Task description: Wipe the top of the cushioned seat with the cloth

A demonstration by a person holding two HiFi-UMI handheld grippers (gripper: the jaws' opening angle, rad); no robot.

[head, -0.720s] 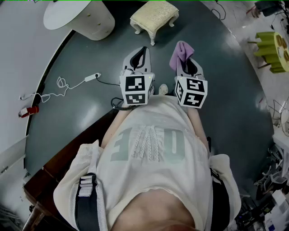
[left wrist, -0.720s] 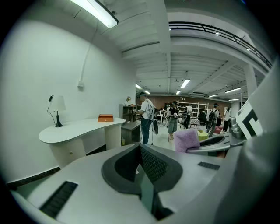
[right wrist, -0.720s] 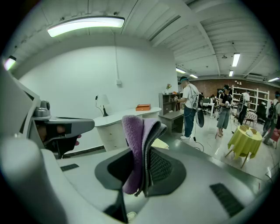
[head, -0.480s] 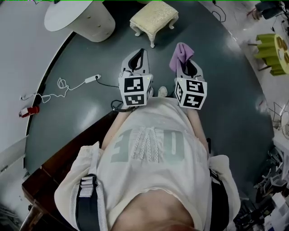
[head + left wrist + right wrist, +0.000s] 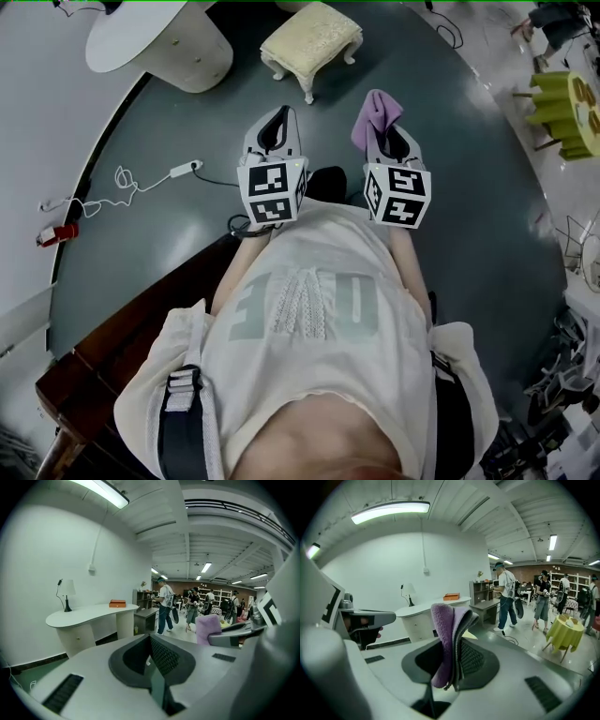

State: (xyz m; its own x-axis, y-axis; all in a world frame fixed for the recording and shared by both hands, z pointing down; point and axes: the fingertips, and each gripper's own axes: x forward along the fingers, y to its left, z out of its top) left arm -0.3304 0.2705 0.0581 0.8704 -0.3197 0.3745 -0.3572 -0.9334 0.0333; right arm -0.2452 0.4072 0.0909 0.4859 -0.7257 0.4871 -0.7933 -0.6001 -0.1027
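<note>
My left gripper (image 5: 277, 127) has drifted left since earlier, its jaws closed on nothing. My right gripper (image 5: 458, 620) clamps the folded purple fleecy cloth (image 5: 443, 634), short of the cream cushioned seat (image 5: 312, 36). The cloth hides the jaw tips.

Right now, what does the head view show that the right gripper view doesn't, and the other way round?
Only the head view shows the cable on the floor and the person's shirt. Only the right gripper view shows the ceiling light, people standing, and an orange box. Both show the purple cloth pinched in the right claw, and the white desk.
</note>
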